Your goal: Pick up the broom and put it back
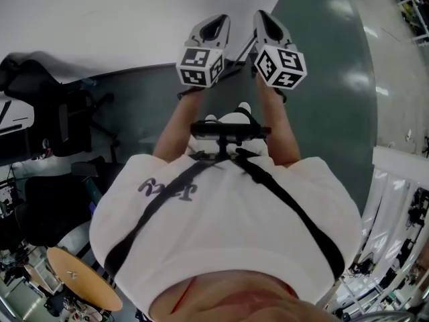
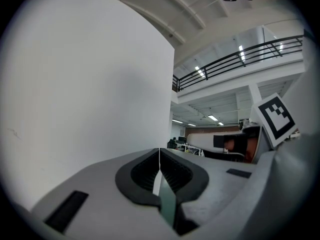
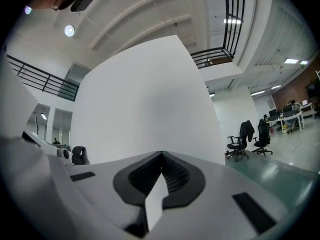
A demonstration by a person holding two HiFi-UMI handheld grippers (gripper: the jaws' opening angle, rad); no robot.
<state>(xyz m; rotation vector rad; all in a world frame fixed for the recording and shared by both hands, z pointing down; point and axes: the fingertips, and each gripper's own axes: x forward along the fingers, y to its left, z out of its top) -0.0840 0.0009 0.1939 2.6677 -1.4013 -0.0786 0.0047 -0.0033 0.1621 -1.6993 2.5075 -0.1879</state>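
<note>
No broom shows in any view. I hold both grippers out level in front of my chest, side by side, toward a white wall (image 1: 120, 19). In the head view my left gripper (image 1: 216, 20) and right gripper (image 1: 267, 17) rise above their marker cubes (image 1: 200, 66). The left gripper view has the left gripper (image 2: 159, 151) with its dark pads (image 2: 142, 171) meeting at the tip and nothing between them. The right gripper (image 3: 161, 154) is the same in its own view: jaws together, empty. The right gripper's cube (image 2: 276, 116) shows beside the left one.
A green floor (image 1: 328, 79) runs past the wall's right end. Black office chairs (image 1: 60, 113) stand at the left, and more (image 3: 250, 139) stand farther off to the right. A round wooden table (image 1: 84, 277) is behind me at lower left. A white partition (image 1: 402, 180) stands at the right.
</note>
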